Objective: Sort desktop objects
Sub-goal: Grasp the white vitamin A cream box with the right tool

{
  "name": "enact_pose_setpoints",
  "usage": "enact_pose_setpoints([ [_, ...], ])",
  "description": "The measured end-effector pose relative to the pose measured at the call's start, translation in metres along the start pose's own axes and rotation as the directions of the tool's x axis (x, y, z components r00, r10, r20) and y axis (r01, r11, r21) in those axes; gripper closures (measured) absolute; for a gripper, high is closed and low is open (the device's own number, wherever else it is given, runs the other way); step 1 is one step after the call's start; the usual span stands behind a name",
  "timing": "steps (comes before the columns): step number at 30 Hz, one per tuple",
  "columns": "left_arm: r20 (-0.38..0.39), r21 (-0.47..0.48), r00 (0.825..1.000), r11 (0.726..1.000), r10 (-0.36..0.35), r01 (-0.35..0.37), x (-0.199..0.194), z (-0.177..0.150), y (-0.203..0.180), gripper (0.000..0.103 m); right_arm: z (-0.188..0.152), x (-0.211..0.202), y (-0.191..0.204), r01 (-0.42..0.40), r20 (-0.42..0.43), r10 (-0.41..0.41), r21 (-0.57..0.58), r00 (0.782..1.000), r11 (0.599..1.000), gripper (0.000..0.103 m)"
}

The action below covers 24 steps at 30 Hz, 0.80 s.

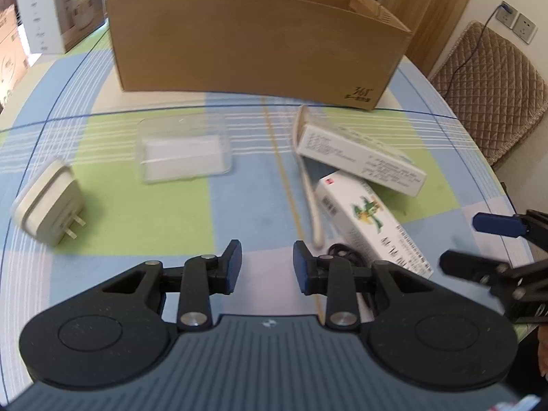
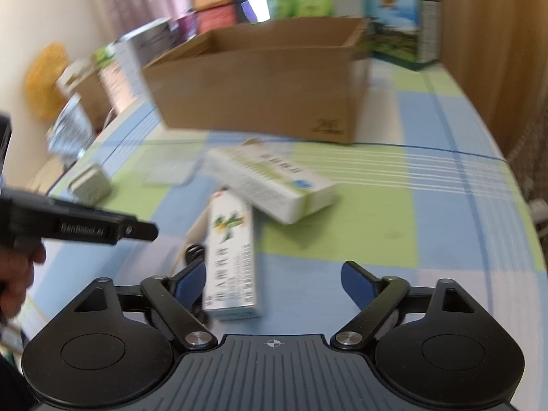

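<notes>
Basically: cardboard box (image 1: pixel 253 41) sits at the far side of the bench (image 1: pixel 130 212), straight ahead of the left hand-held gripper (image 1: pixel 266 263). Top is open; inside not visible from either view, so contents unknown. Clear plastic case (image 1: pixel 185 149) lies flat ahead-left of the left hand-held gripper, lid on, something white inside, can't tell what.

Loose items, all on the checked cloth:
- White plug adapter (image 1: pixel 48 205), far left of the left hand-held gripper, prongs facing the camera.
- Long white carton with small print (image 1: pixel 359 152), ahead-right, tilted, one end resting on the second carton.
- White carton with green plant graphic (image 2: pixel 233 257) and barcode, just ahead of the right hand-held gripper (image 2: pixel 274 284), next to its left finger, not between the fingers.
- Thin cream-coloured stick (image 1: pixel 310 185) running under the cartons.
- Black ring-shaped item (image 1: pixel 342 251) by the left hand-held gripper's right finger, mostly hidden.

Left hand-held gripper: narrow gap, holding nothing. Right hand-held gripper: spread wide, empty. Right view is motion-blurred.
</notes>
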<state>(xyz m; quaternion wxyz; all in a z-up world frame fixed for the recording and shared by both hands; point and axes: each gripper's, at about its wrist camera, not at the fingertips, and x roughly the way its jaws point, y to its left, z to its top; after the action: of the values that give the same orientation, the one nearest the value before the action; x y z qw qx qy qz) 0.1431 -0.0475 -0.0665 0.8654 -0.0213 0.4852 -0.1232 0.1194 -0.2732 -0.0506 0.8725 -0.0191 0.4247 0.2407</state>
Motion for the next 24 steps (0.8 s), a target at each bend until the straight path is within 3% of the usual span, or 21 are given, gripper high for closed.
enact_pose_setpoints([
  [6, -0.004, -0.012, 1.0, 1.0, -0.022, 0.022, -0.006, -0.007, 0.01, 0.073, -0.006, 0.031, 0.016, -0.016, -0.07, 0.012, -0.067, 0.997, 0.998, 0.053],
  [7, -0.003, -0.013, 1.0, 1.0, -0.023, 0.023, -0.007, -0.008, 0.01, 0.072, -0.008, 0.035, 0.016, -0.004, -0.08, -0.001, -0.071, 0.997, 0.997, 0.064],
  [14, -0.017, 0.006, 0.998, 0.999, -0.054, 0.054, -0.006, -0.012, 0.001, 0.07, -0.014, 0.026, 0.015, 0.05, -0.097, -0.055, -0.05, 0.994, 0.997, 0.066],
  [19, -0.027, 0.019, 0.995, 0.996, -0.092, 0.092, -0.009, -0.021, -0.011, 0.052, -0.028, 0.014, 0.027, 0.029, -0.11, -0.033, -0.038, 0.993, 0.999, 0.067],
  [24, -0.05, 0.047, 0.991, 0.991, -0.123, 0.125, -0.002, -0.024, -0.033, 0.052, -0.03, 0.0, 0.015, 0.142, -0.066, -0.139, 0.041, 0.988, 0.989, 0.067],
])
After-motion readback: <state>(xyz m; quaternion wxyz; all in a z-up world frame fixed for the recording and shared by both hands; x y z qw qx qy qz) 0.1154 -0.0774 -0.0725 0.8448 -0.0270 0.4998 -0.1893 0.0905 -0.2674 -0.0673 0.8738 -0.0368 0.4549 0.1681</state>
